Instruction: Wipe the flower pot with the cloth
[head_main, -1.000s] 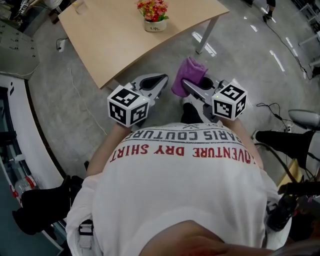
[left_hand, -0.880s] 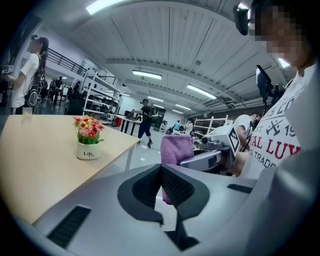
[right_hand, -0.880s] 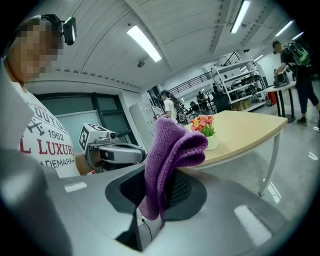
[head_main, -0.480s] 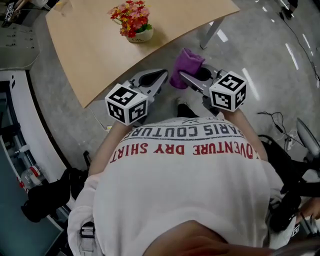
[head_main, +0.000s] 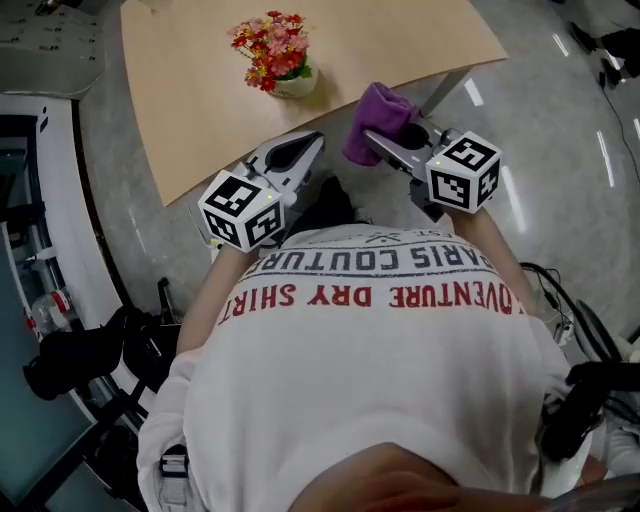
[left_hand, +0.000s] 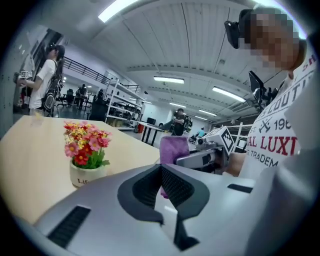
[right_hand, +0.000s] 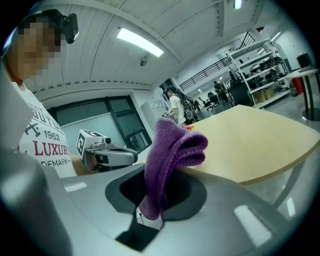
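Cloth (right_hand: 170, 160) texture?
Purple knit, thickly folded, pinched upright in the right gripper (head_main: 385, 145); its lower end is buried between the jaws.
And the pot?
Small round white flower pot (head_main: 297, 85) on the pale wooden table (head_main: 190, 110), blooms hiding its rim. Left gripper (left_hand: 161, 175) is pressed together, empty.

Place: you stand in an open lab-workshop hall | signs: metal shelving racks (left_hand: 120, 100), ceiling strip lights (left_hand: 168, 79), mezzanine railing (left_hand: 87, 70), polished grey floor (head_main: 560, 150), wooden worktable (head_main: 200, 100)
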